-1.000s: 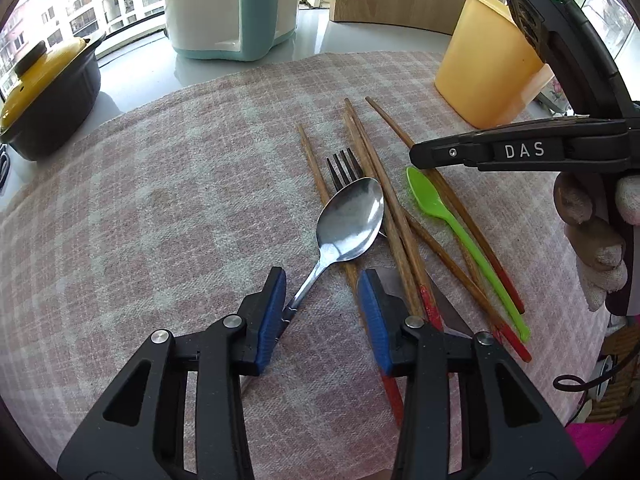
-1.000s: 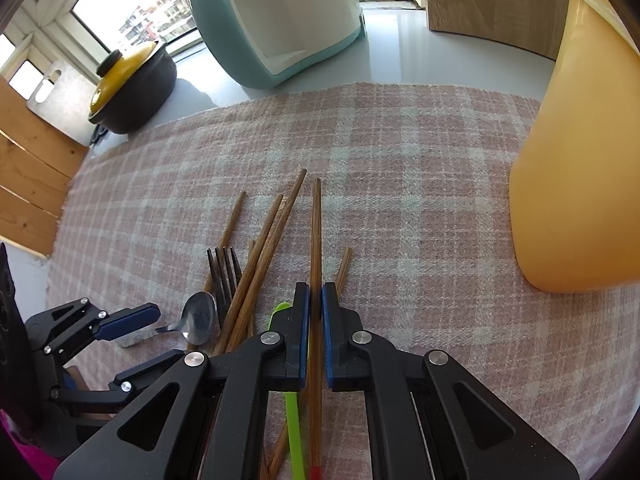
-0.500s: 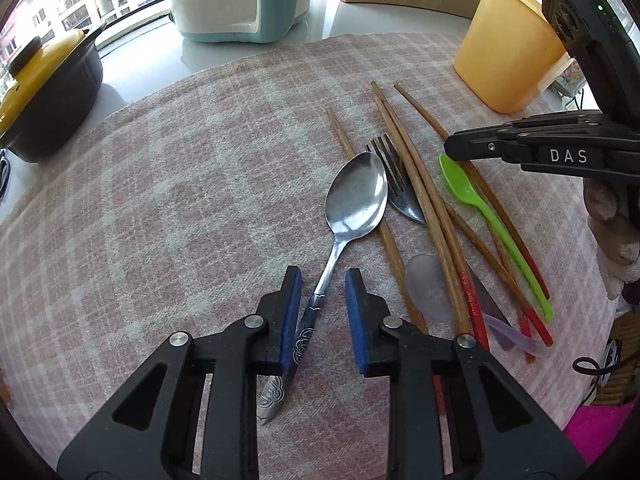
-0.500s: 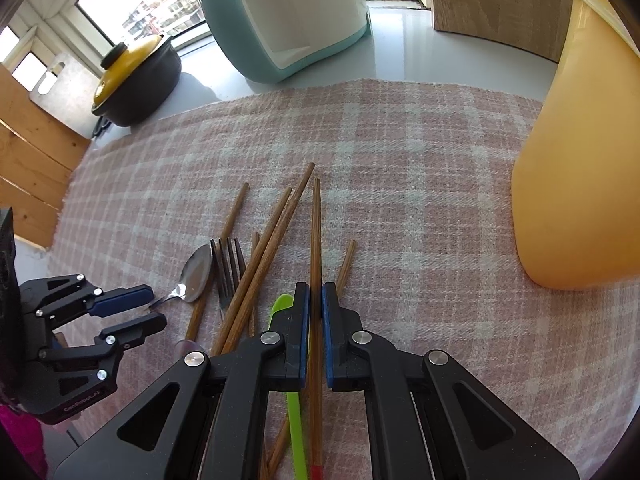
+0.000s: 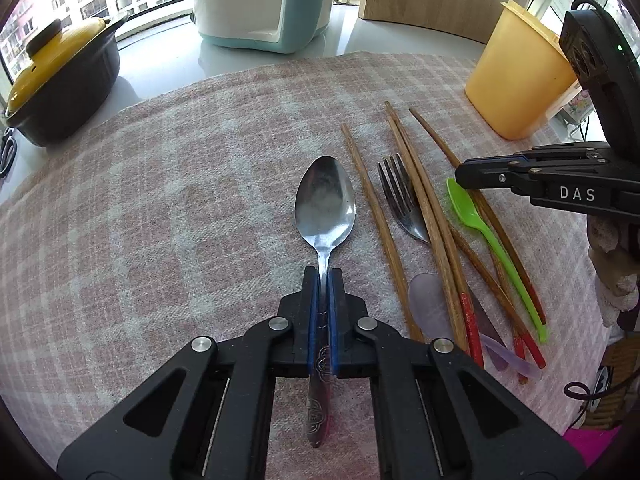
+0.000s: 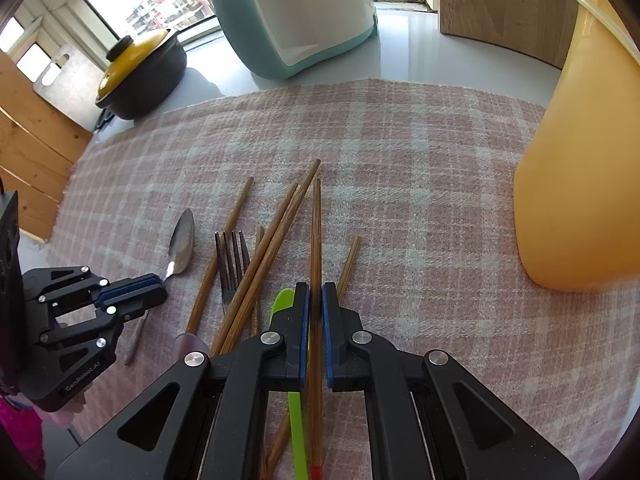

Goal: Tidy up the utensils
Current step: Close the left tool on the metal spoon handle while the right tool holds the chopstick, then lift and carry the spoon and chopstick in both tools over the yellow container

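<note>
Left wrist view: the left tongs (image 5: 323,308) have just been closing and now pinch the spoon (image 5: 325,204) by its handle, blue pads pressed to either side of the stem just below the bowl. The spoon lies flat on the checked cloth (image 5: 160,220), bowl pointing away, apart from the other utensils to its right. Gripping the narrow stem rather than the bowl probably gives the pads a flat, steady hold for lifting. Right of it lie a loose chopstick (image 5: 376,220), the fork (image 5: 400,196) partly under a crossed pair of chopsticks, a green spoon (image 5: 492,240) and a pale translucent spoon (image 5: 430,304). The yellow cup (image 5: 516,84) stands beyond them at the cloth's far right, likely the place meant for the sorted pieces. The right tongs (image 5: 460,172) reach in from the right above the chopsticks.

Right wrist view: the right tongs (image 6: 315,320) are pressed together on a single chopstick (image 6: 317,240), which runs straight between the pads with its red end toward the camera. Taking one stick from the top of the heap would avoid dragging the rest. The green spoon (image 6: 296,412) lies just left of it under the tongs. The yellow cup (image 6: 580,180) stands close on the right. At left, the left tongs (image 6: 154,280) hold the spoon (image 6: 182,244) low on the cloth (image 6: 400,140). Neither utensil looks lifted yet.
</note>
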